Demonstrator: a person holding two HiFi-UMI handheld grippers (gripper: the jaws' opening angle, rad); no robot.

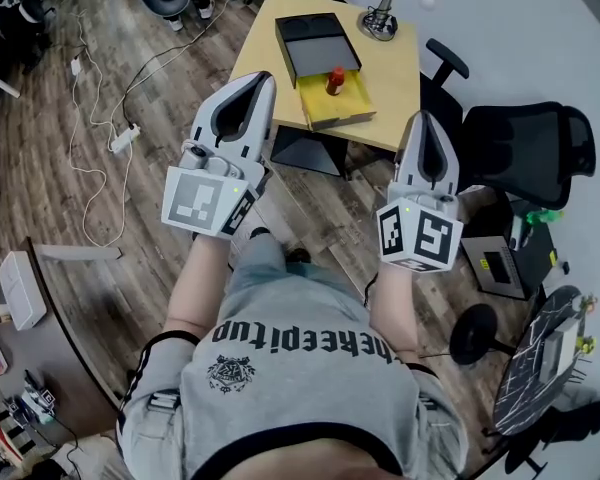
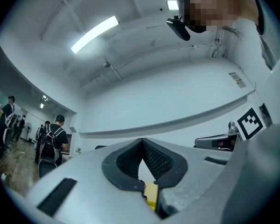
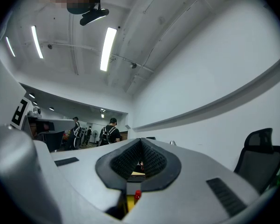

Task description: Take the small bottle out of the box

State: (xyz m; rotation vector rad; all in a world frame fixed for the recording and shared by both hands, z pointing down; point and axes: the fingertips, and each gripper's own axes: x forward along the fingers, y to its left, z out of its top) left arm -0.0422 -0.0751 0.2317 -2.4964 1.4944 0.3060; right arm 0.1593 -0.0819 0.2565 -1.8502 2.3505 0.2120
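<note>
Well short of the tabletop (image 1: 395, 83), the left tool (image 1: 264, 78) hangs clenched and empty. The bottle (image 1: 335, 80) stands upright in the yellow box (image 1: 345, 110) at the tabletop's near edge, with a black tray (image 1: 315, 40) just behind. The right tool (image 1: 423, 118) is likewise clenched, holding nothing.

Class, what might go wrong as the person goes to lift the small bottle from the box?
Both the left gripper and right gripper are shut; reaching in like that could knock the upright bottle over in its yellow box. The desk lamp stands close behind and could be bumped.
</note>
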